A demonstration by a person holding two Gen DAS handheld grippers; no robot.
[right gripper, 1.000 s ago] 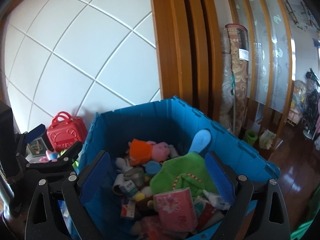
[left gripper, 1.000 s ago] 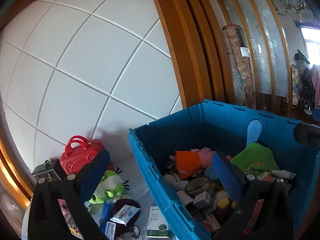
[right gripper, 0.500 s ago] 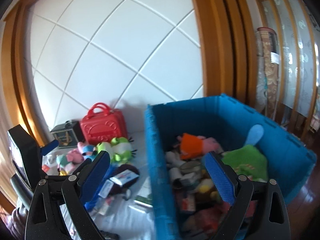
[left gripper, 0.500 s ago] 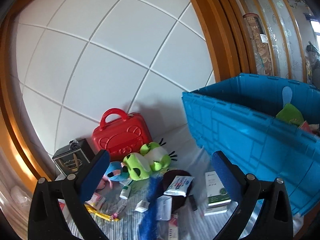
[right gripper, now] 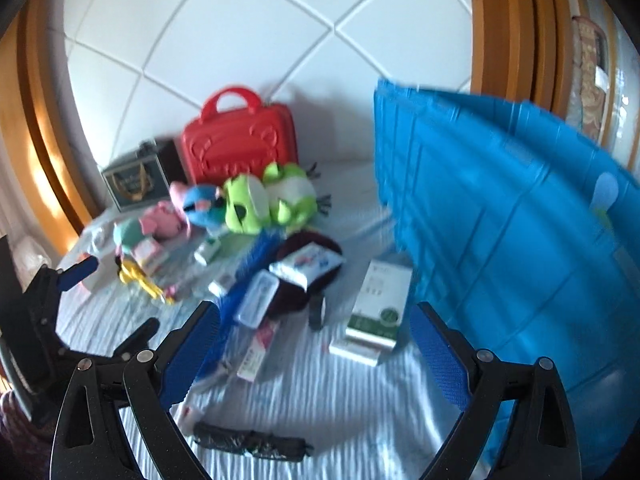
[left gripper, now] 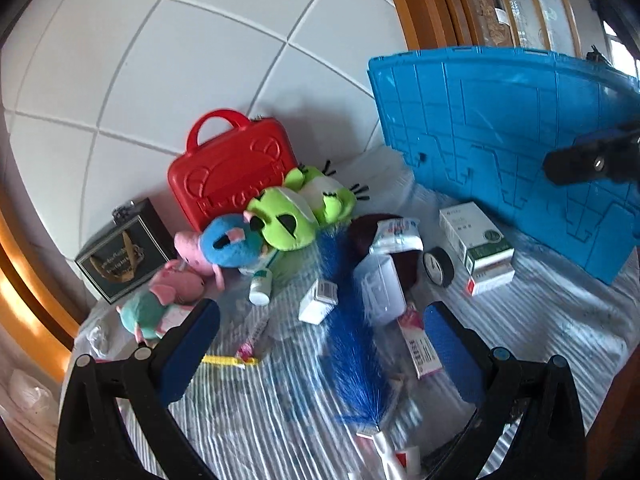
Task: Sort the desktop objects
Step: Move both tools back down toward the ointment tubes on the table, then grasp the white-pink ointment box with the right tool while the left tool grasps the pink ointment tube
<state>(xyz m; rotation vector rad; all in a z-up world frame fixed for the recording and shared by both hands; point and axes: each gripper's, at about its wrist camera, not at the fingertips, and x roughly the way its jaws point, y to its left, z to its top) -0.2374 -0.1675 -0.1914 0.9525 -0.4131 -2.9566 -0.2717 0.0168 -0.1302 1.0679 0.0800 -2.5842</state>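
Note:
A blue crate point(left gripper: 504, 128) stands at the right on a white striped cloth; it also shows in the right wrist view point(right gripper: 500, 216). Loose items lie left of it: a red toy case point(left gripper: 232, 164), green plush point(left gripper: 296, 212), blue and pink plush point(left gripper: 224, 240), a blue brush point(left gripper: 352, 332), a white-green box point(left gripper: 476, 244), small boxes and packets. My left gripper point(left gripper: 320, 348) is open and empty above the brush. My right gripper point(right gripper: 316, 348) is open and empty above the cloth, near the white-green box point(right gripper: 380, 304).
A dark gift box point(left gripper: 124, 256) stands by the tiled wall at left. A folded black umbrella point(right gripper: 252, 444) lies on the cloth near the right gripper. The left gripper's body point(right gripper: 44, 320) shows at the right wrist view's left edge. A wooden frame borders the wall.
Both grippers have swung left and down from over the crate to the pile of loose items on the cloth. Both stay open and empty.

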